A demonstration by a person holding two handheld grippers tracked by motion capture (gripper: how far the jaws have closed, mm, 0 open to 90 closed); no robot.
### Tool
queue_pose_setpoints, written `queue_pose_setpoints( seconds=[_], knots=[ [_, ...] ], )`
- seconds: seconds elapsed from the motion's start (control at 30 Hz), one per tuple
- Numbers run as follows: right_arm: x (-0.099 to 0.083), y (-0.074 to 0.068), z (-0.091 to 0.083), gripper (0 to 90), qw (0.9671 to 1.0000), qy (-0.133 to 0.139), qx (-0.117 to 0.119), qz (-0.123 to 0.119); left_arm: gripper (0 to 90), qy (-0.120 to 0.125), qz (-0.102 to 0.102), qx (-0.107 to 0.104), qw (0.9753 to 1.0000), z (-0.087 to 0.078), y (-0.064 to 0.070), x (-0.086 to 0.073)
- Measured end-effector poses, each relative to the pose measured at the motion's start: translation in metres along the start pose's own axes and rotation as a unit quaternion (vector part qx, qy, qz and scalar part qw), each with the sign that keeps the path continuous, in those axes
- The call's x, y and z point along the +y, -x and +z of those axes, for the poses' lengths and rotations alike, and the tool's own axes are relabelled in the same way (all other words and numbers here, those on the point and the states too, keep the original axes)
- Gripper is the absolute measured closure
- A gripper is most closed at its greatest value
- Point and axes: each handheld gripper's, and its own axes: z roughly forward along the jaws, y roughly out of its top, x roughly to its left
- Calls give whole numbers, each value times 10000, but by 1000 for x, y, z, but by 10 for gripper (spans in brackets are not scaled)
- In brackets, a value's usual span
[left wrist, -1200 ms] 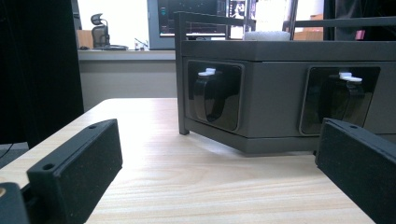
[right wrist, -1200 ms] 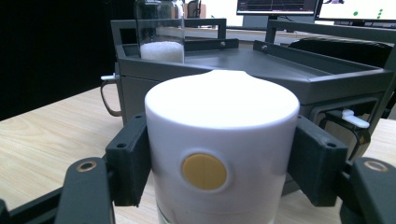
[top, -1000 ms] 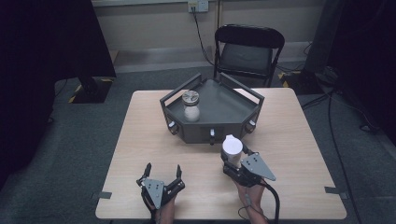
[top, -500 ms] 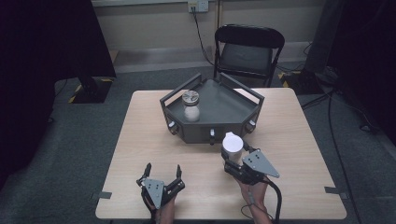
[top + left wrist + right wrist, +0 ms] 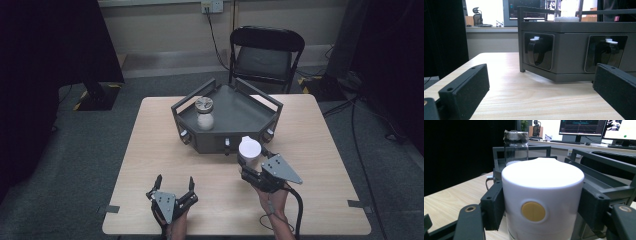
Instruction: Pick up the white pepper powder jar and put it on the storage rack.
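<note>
Two containers are in play. One white container (image 5: 249,150) with a flat white top is clamped between the jaws of the right claw (image 5: 251,167), upright, just in front of the dark tray's (image 5: 250,112) front wall, a little right of the tabletop's (image 5: 150,150) middle. In the right gripper view the white container (image 5: 542,200) carries a single round yellow spot on its side, with one black jaw pressed against each flank; no lettering can be read on it. The second container is one clear glass jar (image 5: 204,114) with a grey lid and white contents low down, standing inside the tray toward its left corner.

There is one tray, a dark angular box with raised rails, set toward the far edge of the tabletop. Its front faces hold small white-tipped knobs: three can be counted from the high view, two in the left gripper view.

The left claw (image 5: 173,184) rests near the tabletop's front edge, left of centre, its jaws spread wide with nothing between them. One black folding chair (image 5: 265,55) stands beyond the far edge.
</note>
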Motion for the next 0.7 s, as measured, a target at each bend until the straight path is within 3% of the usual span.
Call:
queue_pose_setpoints(
  seconds=[0.7],
  knots=[
    [24, 8, 18, 304, 9999, 31, 99, 0, 0, -3, -2, 0, 10000, 0, 0, 0]
  ],
)
